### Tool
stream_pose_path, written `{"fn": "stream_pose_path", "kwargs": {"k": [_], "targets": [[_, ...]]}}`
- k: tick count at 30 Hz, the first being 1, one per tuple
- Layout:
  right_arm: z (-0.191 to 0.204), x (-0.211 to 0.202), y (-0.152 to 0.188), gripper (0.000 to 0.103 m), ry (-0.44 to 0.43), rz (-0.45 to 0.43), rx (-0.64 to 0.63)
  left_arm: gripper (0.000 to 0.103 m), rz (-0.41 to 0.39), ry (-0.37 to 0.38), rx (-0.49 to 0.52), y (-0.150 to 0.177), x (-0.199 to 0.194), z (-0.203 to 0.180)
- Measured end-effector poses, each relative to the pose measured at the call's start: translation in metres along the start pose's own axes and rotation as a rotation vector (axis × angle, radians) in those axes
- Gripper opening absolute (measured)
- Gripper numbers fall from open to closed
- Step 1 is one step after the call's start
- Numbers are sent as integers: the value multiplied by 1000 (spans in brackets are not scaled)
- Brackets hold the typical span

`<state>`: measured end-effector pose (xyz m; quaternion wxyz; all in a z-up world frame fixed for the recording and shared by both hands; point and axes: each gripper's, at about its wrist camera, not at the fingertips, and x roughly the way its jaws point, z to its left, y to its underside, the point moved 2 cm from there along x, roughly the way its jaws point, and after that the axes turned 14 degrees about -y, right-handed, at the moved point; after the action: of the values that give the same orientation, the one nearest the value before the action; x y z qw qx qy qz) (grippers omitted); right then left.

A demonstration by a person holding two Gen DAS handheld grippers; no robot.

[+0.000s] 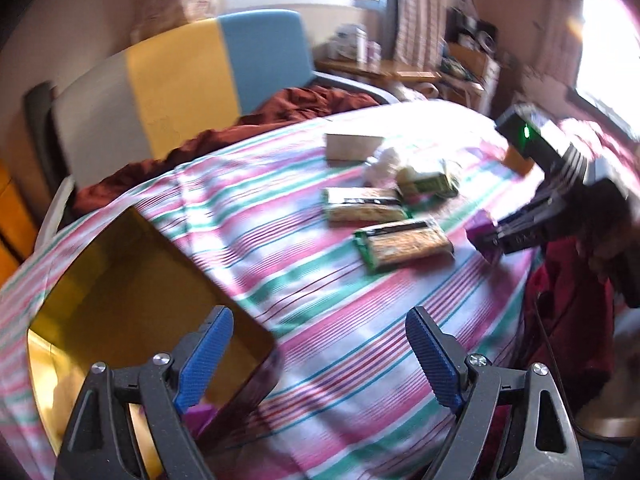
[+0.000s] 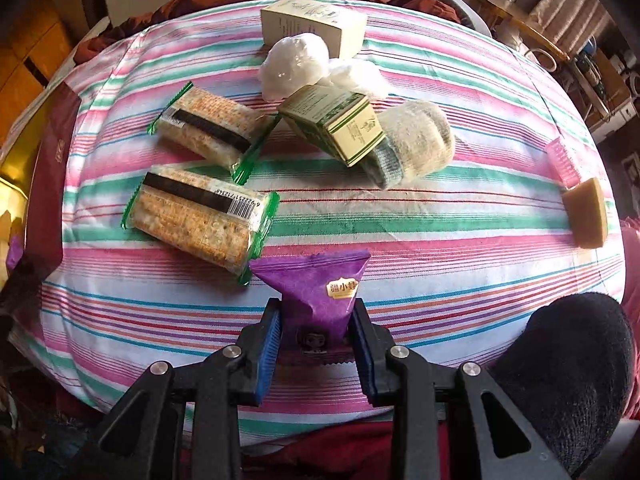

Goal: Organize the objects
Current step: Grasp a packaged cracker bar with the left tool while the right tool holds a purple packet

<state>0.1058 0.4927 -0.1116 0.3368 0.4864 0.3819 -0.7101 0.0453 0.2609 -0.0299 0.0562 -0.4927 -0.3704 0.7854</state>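
Pick step: right gripper [image 2: 316, 344] jaws pinch the purple foil snack pouch [image 2: 320, 292] just beside the nearest clear-wrapped cracker pack [image 2: 200, 220], left gripper [image 1: 320, 360] jaws spread empty; next, probably carry to the gold-lined box [image 1: 132, 292].

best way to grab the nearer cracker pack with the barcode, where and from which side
Grip the barcode cracker pack across its short width at mid-length, coming from above with the open left gripper. It lies flat on the striped cloth; the long sides are firm, the green crimped ends flimsy. The right gripper already holds the purple packet.
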Motion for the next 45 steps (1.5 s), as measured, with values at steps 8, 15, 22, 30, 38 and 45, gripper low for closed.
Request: {"fn": "stream_pose_path", "kwargs": {"k": [8, 15, 22, 30, 38, 45], "targets": [[-26, -18, 3, 33, -83, -124, 150, 103, 5, 85, 297, -41, 54, -67], [-28, -21, 10, 33, -147, -158, 211, 103, 27, 117, 475, -57, 93, -97], [-35, -22, 10, 33, -182, -161, 232, 84, 59, 185, 571, -63, 120, -118], [-33, -20, 10, 33, -197, -144, 224, 54, 103, 265, 411, -59, 120, -109], [-22, -12, 6, 33, -195, -96, 151, 52, 126, 218, 178, -14, 83, -86], [-9, -7, 5, 33, -167, -58, 70, 69, 135, 208, -6, 13, 68, -62]]}}
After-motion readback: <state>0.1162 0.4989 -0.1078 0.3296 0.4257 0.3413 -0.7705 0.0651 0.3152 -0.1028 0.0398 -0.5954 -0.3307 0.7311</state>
